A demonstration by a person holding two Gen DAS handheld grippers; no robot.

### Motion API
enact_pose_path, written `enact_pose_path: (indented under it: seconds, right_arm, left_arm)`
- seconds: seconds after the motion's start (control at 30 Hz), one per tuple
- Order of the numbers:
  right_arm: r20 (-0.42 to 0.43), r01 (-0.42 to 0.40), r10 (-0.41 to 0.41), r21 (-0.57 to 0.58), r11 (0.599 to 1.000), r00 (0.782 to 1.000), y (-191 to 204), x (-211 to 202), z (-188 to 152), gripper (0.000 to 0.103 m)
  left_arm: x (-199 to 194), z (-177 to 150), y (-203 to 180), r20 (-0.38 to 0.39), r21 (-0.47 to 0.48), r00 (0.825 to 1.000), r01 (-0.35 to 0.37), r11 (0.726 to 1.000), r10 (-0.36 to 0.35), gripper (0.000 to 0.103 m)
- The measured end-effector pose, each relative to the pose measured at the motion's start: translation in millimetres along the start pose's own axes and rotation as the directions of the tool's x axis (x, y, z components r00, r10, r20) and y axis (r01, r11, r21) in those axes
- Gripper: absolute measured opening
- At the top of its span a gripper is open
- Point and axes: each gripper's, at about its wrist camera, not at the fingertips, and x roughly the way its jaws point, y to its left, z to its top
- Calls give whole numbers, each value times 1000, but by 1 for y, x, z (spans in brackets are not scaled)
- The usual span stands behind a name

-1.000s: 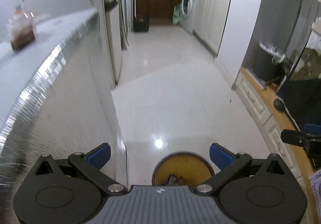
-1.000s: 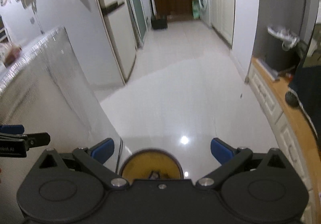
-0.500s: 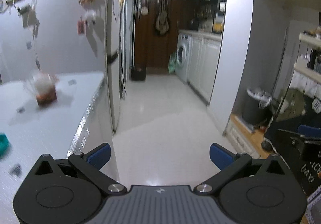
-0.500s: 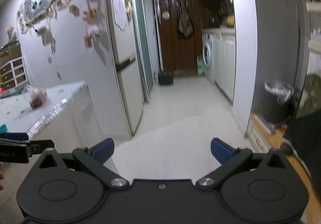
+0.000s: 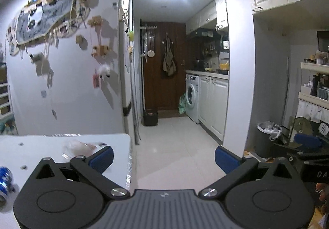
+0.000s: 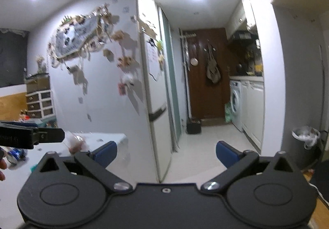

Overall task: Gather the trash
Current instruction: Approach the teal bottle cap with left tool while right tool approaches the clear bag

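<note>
Seeing: both claws spread wide, empty — left gripper (image 5: pixel 163 156), right gripper (image 6: pixel 166 152).
Trash: crumpled plastic wrapper (image 5: pixel 79 146) and blue can (image 5: pixel 5 179), both on white table (image 5: pixel 30 146).
Handling: we judge wrapper light, soft, slippery; pinch a bunched fold.

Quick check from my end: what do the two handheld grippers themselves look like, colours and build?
Both match: the left gripper and right gripper have black linkage arms with silver pivot screws, round black side housings and blue finger pads. The left one's centre body is grey and ribbed with a small logo; the right's is plain black. White lettering shows on the right gripper's side in the left view.
</note>
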Motion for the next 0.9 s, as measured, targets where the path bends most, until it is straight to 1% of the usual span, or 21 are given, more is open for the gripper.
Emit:
enact_pose_path:
  seconds: [0.1,0.23,0.37,0.53,0.63,0.7,0.77,0.83,0.9]
  right_arm:
    - [-1,-43,43,-9,999,999,16,11,11,103]
    - [3,-75,75,-27,997,997,41,28,18,103]
    - [11,-105,106,-36,994,994,70,53,22,103]
    - [4,-181,181,-24,983,984,103,83,20,103]
    - [-8,-262,262,-13,965,965,123,102,17,103]
    - [-32,-315,315,-12,949,949,137,116,14,103]
    - [-66,-353,351,-24,935,934,151,130,9,103]
    - [-100,-363,361,-9,932,927,163,140,3,103]
    - [-127,-389,388,23,921,913,172,154,-4,103]
  left_arm:
    - [-3,5,21,3,24,1000,-27,999,27,103]
    - [-3,6,56,-8,42,996,-86,995,87,103]
    - [2,5,95,-30,25,993,-115,993,116,103]
    - [15,-2,141,-61,5,988,-141,990,141,103]
    - [27,-12,168,-87,6,985,-149,989,149,103]
    - [36,-21,185,-104,6,983,-153,988,153,103]
    - [44,-31,200,-125,2,981,-151,988,150,103]
    - [51,-42,214,-142,-11,980,-138,990,135,103]
    - [55,-53,226,-153,-35,984,-96,995,89,103]
